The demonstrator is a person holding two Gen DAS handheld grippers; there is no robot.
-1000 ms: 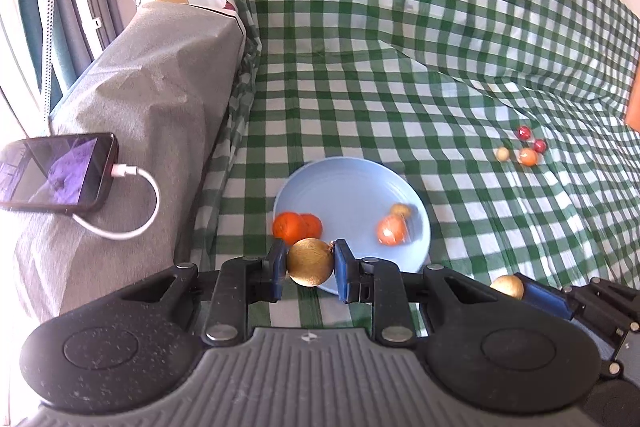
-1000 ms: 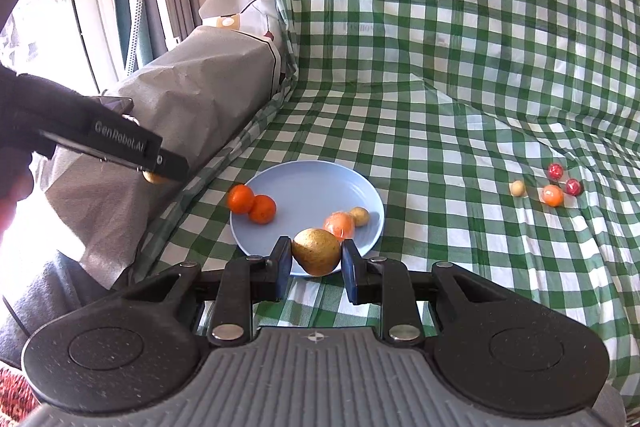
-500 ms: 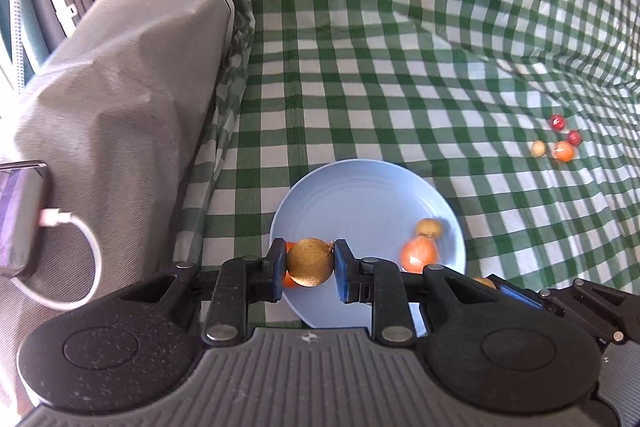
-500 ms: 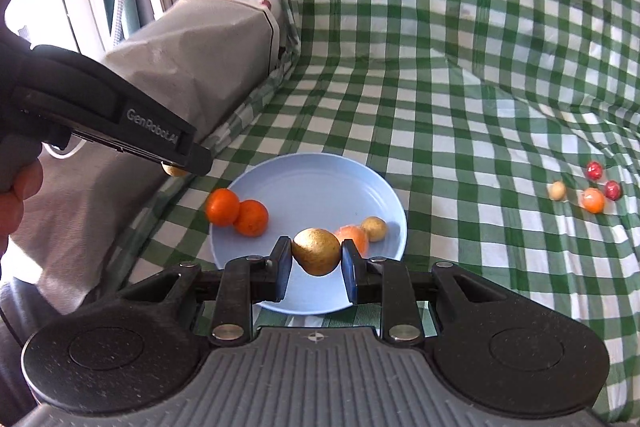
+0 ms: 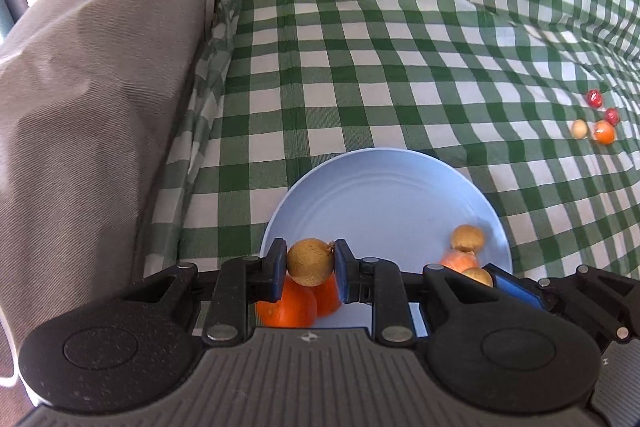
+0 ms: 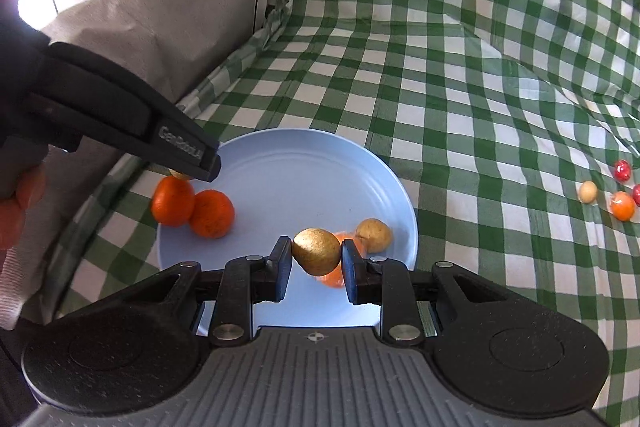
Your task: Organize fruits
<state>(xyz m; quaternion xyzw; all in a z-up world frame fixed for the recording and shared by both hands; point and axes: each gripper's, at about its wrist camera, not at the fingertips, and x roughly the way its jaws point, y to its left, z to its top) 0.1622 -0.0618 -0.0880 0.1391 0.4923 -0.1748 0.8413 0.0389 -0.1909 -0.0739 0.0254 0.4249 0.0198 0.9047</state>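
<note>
A green-and-white checked cloth (image 6: pixel 440 75) is seen under a pale blue plate (image 6: pixel 304 163). Two bright orange fruits (image 6: pixel 192 205) and a tan one (image 6: pixel 374 235) are shown on it. Grey fabric (image 5: pixel 92 75) is seen at the cloth's left edge.

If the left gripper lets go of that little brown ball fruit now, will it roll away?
Probably only a little. The brown round fruit looks ball-shaped, so it should roll easily. It hangs over the blue plate, right above two oranges, so it might bounce off them, and the plate's raised rim would likely catch it. The left gripper pinches it without denting it, so it seems firm.
</note>
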